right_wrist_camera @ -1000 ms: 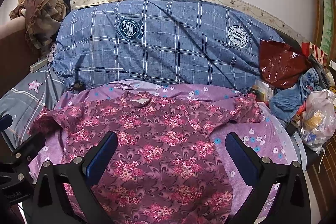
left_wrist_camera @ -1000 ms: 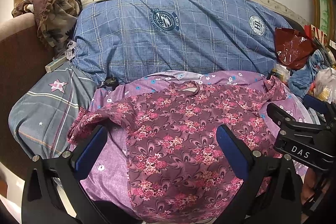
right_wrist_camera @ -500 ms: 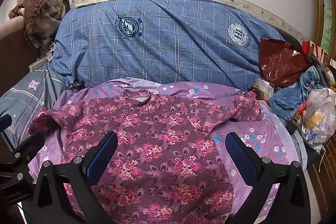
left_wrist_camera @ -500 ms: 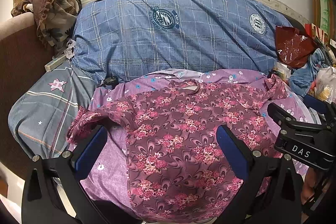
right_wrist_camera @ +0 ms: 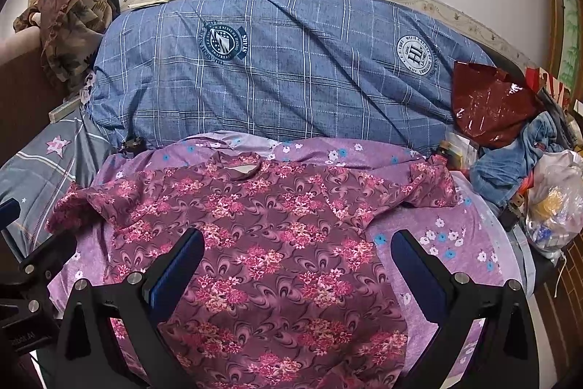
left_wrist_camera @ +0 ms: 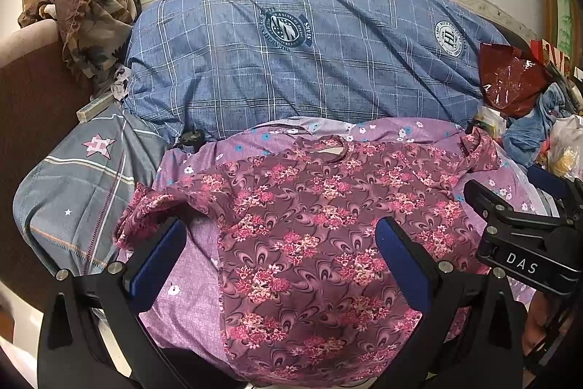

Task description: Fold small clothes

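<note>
One floral shirt (left_wrist_camera: 320,225) flat on purple sheet (left_wrist_camera: 182,298), two grippers wide apart.

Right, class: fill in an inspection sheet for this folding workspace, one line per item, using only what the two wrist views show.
Surface: purple flowered sheet, lightly wrinkled.
Job's things: floral shirt spread flat, neckline away from the cameras, sleeves out, unfolded.
Clutter: red plastic bag, blue denim garment, clear bag at right; brown cloth at left.
Grippers: left gripper and right gripper open above the shirt, holding nothing.
Cables: nothing seen.
Surroundings: blue checked quilt, grey star pillow, white wall.
</note>
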The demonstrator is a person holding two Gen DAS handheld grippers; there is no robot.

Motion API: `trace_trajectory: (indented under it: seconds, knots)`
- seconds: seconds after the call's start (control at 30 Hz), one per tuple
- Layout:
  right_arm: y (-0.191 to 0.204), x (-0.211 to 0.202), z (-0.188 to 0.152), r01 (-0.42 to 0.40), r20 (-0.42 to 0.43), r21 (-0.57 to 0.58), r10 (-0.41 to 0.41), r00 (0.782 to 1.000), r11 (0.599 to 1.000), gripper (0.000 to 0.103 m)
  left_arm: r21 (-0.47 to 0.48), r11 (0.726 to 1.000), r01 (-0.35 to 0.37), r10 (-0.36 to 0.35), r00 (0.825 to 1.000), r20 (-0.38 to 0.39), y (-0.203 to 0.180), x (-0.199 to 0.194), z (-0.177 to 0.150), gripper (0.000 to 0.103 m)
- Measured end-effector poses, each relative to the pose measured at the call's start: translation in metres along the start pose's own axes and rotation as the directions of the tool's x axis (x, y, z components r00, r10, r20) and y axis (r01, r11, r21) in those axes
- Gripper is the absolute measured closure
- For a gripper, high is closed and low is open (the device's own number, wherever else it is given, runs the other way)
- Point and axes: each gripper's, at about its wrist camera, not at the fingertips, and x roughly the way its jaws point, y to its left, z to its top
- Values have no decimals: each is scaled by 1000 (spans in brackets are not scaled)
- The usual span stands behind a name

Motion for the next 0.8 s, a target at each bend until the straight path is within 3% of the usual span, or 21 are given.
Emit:
trace_trajectory:
  seconds: [0.8]
  knots:
    - [-3,36,2,21,-54,-1,-21,998,1000,0,7,1000,-6,6,999,-31,-5,36,13,0]
